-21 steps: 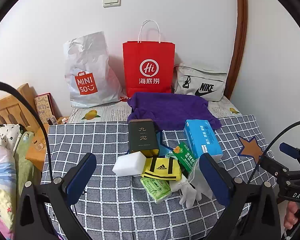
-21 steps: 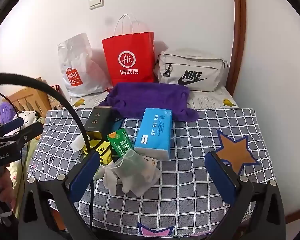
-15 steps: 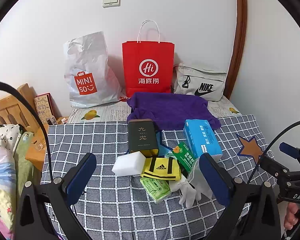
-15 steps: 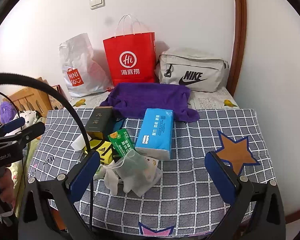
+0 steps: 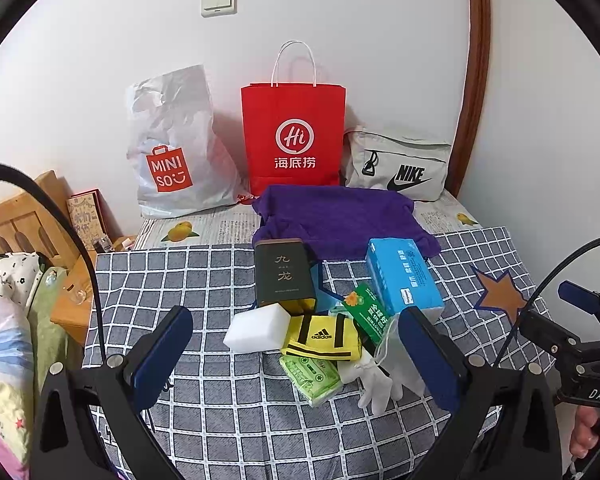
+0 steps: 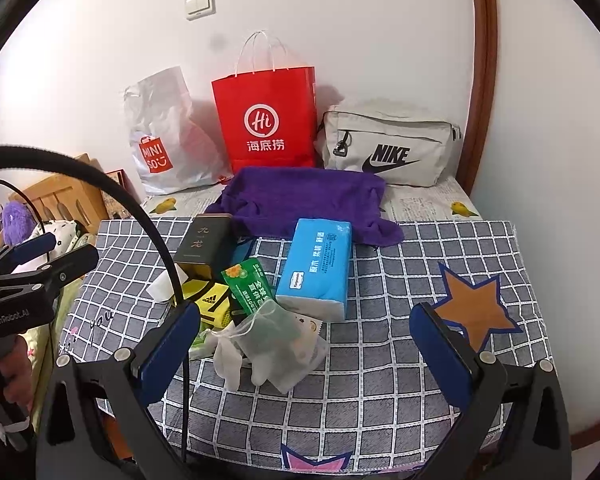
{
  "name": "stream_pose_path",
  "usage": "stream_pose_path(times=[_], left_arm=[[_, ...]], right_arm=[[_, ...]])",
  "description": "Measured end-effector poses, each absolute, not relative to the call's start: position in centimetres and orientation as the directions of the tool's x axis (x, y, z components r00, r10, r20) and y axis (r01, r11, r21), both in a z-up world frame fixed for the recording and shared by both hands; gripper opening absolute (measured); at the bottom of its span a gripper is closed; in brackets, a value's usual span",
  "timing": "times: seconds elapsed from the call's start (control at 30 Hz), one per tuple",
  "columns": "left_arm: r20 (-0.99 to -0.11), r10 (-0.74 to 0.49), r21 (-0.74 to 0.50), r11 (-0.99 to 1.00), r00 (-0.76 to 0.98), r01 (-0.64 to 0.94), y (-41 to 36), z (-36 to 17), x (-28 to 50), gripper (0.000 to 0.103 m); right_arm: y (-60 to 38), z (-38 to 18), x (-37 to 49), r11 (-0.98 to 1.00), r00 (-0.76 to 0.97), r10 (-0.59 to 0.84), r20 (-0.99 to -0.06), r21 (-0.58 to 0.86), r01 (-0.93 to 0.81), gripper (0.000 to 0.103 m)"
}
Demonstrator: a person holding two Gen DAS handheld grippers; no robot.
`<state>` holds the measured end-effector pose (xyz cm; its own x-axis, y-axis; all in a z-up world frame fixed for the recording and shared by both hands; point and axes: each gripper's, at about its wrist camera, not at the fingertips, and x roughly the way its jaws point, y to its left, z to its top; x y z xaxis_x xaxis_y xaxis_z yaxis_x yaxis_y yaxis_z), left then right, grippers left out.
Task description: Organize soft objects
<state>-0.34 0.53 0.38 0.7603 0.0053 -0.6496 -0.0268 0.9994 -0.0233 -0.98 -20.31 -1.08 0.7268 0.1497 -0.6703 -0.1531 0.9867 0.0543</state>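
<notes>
A heap lies mid-table on the checked cloth [image 5: 204, 280]: a purple towel [image 5: 340, 216], a blue tissue pack [image 5: 404, 276], a dark tea tin [image 5: 284, 272], a white sponge [image 5: 258, 326], a yellow Adidas pouch [image 5: 324, 336], a green wipes pack [image 5: 312, 376], a green sachet [image 5: 368, 314], white gloves [image 5: 374, 384] and a mesh bag [image 6: 280, 344]. My left gripper [image 5: 296, 356] hovers open in front of the heap, holding nothing. My right gripper [image 6: 304, 352] is open too, with the mesh bag seen between its fingers but untouched.
Against the back wall stand a Miniso plastic bag [image 5: 172, 152], a red paper bag [image 5: 294, 136] and a grey Nike bag [image 5: 400, 168]. A wooden bed frame [image 5: 16, 224] and bedding lie left. The wall [image 5: 540, 160] bounds the right side.
The right wrist view has shifted slightly, with the scene sliding a little right and down. The left gripper and the objects stay put.
</notes>
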Motion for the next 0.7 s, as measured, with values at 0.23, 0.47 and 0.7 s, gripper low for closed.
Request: stream_pose_path(times=[0.23, 0.47, 0.7], left_arm=[[-0.650, 0.009, -0.019, 0.999, 0.760, -0.028, 0.55, 0.44, -0.38, 0.103], [-0.649, 0.005, -0.021, 0.999, 0.760, -0.024, 0.57, 0.43, -0.47, 0.103], [-0.649, 0.004, -0.022, 0.999, 0.760, -0.024, 0.63, 0.53, -0.56, 0.103]], right_arm=[[-20.28, -0.94, -1.07, 0.987, 0.727, 0.151, -0.670, 0.055, -0.154, 0.103], [-20.21, -0.77, -1.11, 0.986, 0.729, 0.155, -0.667, 0.057, -0.157, 0.103], [-20.26, -0.72, -1.17, 0.986, 0.730, 0.155, -0.666, 0.056, -0.158, 0.103]])
